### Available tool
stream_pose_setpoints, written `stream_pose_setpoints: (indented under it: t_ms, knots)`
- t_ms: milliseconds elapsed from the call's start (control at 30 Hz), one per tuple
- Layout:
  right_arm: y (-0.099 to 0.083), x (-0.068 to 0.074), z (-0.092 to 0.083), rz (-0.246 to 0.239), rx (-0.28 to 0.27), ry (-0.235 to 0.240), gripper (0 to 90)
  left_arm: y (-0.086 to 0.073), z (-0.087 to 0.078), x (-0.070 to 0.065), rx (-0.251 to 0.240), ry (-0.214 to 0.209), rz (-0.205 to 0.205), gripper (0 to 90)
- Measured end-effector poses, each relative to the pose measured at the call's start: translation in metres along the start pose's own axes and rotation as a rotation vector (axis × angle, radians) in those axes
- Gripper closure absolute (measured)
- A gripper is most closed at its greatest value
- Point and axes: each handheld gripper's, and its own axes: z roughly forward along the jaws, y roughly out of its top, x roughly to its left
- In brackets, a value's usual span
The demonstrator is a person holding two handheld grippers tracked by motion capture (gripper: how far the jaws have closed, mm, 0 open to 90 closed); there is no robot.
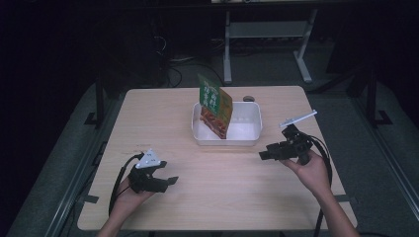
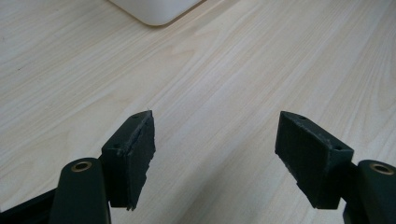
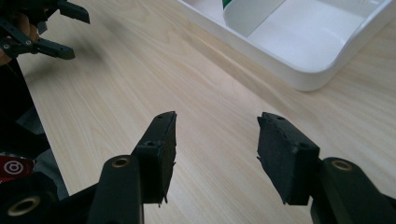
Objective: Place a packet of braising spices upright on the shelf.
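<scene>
Tools both hover released over the desk: left tool, right tool. Between them, farther back, a white tray holds what looks like a green-and-orange carton, tilted.

Light wooden table, grey floor, white desk legs behind, dark unlit room.

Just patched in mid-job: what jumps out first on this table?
A green and orange carton stands tilted in the white tray at the far middle of the wooden table. Nearer the person, the left gripper and right gripper sit apart, jaws open and empty.
</scene>
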Motion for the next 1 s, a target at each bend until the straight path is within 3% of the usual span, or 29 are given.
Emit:
stream_pose_setpoints:
  t_ms: [1000]
  knots:
    - [-0.055,-0.005,0.012,0.038,0.019,0.001,45.1,0.0,0.0,0.0,-0.002,-0.001,-0.002,28.1]
